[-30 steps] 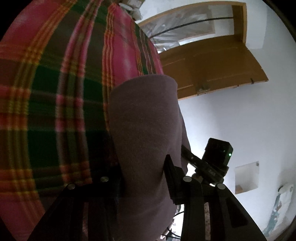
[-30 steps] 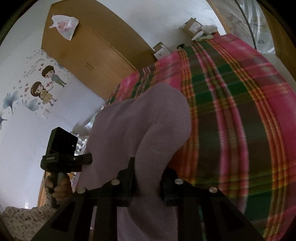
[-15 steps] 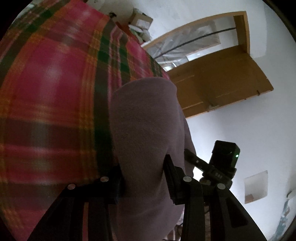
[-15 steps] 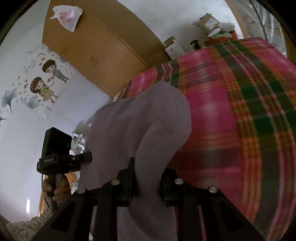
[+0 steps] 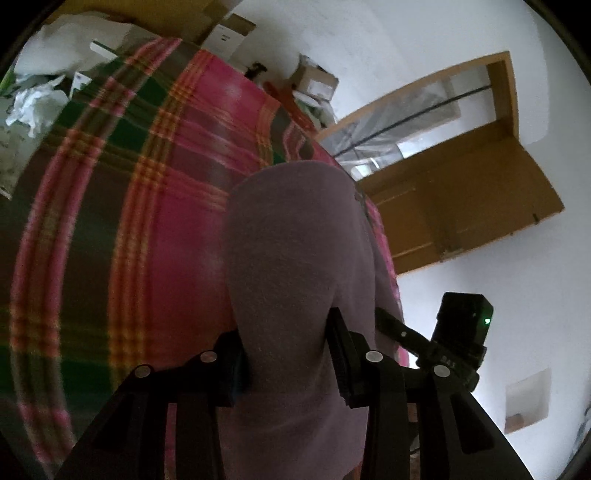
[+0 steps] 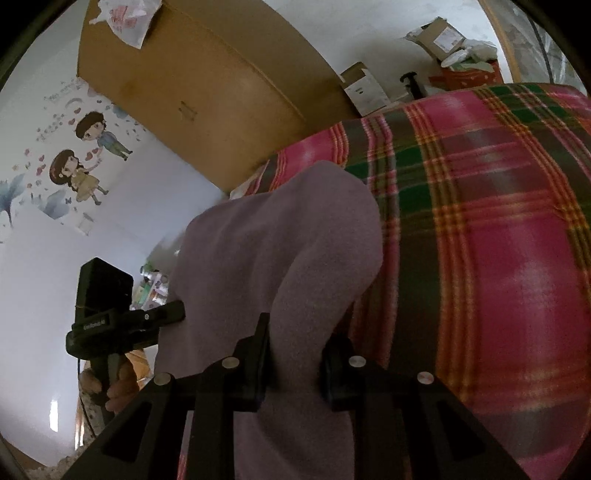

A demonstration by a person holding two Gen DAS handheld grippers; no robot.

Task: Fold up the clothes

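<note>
1. In the left wrist view, crumpled white paper [image 5: 35, 101] lies at ten o'clock, at the far edge of the plaid blanket [image 5: 110, 236] that fills the left half.
2. The left hand-held gripper [image 5: 286, 354] is clenched on a mauve garment [image 5: 295, 251]; the cloth bulges up between its two fingers [image 5: 341, 354] and hangs down past them toward six o'clock.
3. At one o'clock a wooden door [image 5: 469, 206] stands open under a framed window [image 5: 406, 110]. At four o'clock the other gripper's camera block [image 5: 461, 332] shows a green light.
4. In the right wrist view, cartoon wall stickers [image 6: 81, 158] sit at nine o'clock, with a wooden wardrobe [image 6: 207, 92] at eleven o'clock and a plastic bag [image 6: 127, 16] on top of it.
5. At eight o'clock the person's left hand [image 6: 118, 391] grips the handle of the left tool.
6. The right hand-held gripper [image 6: 295, 360] is clamped on the mauve garment [image 6: 280, 258], which is stretched between the two tools and held above the blanket.
7. The plaid blanket [image 6: 498, 258] covers the right half; cardboard boxes [image 6: 369, 88] stand behind it at one o'clock.
</note>
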